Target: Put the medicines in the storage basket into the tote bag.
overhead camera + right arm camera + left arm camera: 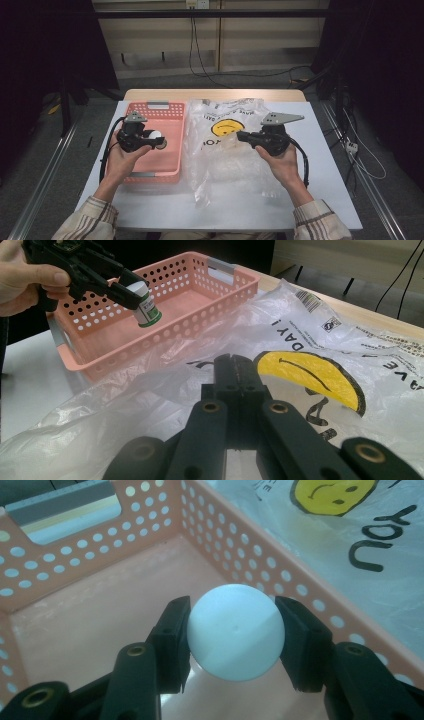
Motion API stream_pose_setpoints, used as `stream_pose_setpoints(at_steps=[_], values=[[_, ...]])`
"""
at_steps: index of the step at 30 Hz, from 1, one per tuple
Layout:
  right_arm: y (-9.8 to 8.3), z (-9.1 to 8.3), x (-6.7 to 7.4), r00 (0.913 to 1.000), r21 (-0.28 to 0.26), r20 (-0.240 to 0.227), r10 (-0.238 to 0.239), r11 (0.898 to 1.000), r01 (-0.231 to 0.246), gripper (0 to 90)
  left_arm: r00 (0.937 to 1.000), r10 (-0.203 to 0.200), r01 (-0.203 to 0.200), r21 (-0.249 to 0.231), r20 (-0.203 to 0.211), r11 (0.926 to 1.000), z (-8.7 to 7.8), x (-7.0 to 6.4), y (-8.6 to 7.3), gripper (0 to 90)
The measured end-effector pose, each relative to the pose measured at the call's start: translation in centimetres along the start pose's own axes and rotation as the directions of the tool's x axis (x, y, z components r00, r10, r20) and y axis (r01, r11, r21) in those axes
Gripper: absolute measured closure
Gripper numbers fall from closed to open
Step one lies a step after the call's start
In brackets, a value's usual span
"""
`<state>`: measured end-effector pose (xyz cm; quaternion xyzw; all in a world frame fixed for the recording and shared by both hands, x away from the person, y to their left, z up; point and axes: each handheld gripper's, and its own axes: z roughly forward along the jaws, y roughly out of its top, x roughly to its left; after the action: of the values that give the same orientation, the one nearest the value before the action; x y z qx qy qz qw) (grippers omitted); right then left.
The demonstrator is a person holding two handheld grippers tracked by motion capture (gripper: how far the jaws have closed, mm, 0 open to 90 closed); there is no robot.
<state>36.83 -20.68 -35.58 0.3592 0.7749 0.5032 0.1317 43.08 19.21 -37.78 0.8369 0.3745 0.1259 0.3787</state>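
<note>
A person's left tool [159,142] holds a small white-capped bottle [155,135] above the pink perforated basket [171,172], which sits toward the left edge of the white tabletop [330,200]. The tool's jaws are clamped on the cap from both sides. The bottle hangs over the basket's floor and is not yet set down, so the move looks well advanced, with lowering and release remaining. To its right, a crumpled clear plastic bag [225,160] printed with a yellow smiley lies across the middle of the tabletop. The right tool [243,136], jaws pressed together, rests at the bag's upper part; whether it pinches the film cannot be told.

The left gripper view looks down on the round white cap [235,632] between the black pads and shows a bare basket floor [85,630] beneath. The right gripper view shows the bottle [146,306] from the side, with a green band at its base, hanging clear of the basket [165,335], and its own closed jaws against the bag [300,370].
</note>
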Motion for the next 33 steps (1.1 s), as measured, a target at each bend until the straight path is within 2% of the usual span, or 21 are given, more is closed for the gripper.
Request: stream_pose_setpoints(at_steps=[2, 5, 13, 18, 24, 25, 33], values=[[0.0, 0.0, 0.0, 1.0, 0.0, -0.002, 0.001, 1.0, -0.001, 90.0, 0.9999, 0.011, -0.011, -0.008, -0.002, 0.9999, -0.4, -0.3, 0.1, 51.1], [0.0, 0.0, 0.0, 1.0, 0.0, -0.001, -0.001, 1.0, 0.001, 90.0, 0.9999, 0.002, -0.002, -0.033, 0.01, 0.9994, -0.8, -0.7, 0.1, 51.1], [0.0, 0.0, 0.0, 1.0, 0.001, 0.001, -0.001, 1.0, 0.001, 90.0, 0.9991, 0.014, -0.011, -0.085, 0.039, 0.9964, -1.6, -1.7, 0.4, 51.1], [0.0, 0.1, 0.1, 1.0, 0.005, -0.003, -0.005, 1.0, 0.005, 90.0, 0.9981, 0.036, -0.03, -0.11, 0.051, 0.9934, -2.2, -2.8, 0.8, 51.1], [0.0, 0.0, 0.1, 1.0, 0.004, 0.0, -0.007, 1.0, 0.007, 90.0, 0.9946, 0.063, -0.051, -0.141, 0.082, 0.9887, -2.6, -4.1, 1.2, 51.1], [0.0, 0.0, 0.1, 1.0, 0.003, -0.001, -0.007, 1.0, 0.007, 90.0, 0.9944, 0.057, -0.044, -0.146, 0.089, 0.9883, -2.6, -4.4, 1.3, 51.1], [0.0, 0.0, 0.0, 1.0, 0.001, 0.003, -0.007, 1.0, 0.007, 90.0, 0.9896, 0.083, -0.062, -0.173, 0.117, 0.983, -3.1, -5.7, 1.6, 51.1]])
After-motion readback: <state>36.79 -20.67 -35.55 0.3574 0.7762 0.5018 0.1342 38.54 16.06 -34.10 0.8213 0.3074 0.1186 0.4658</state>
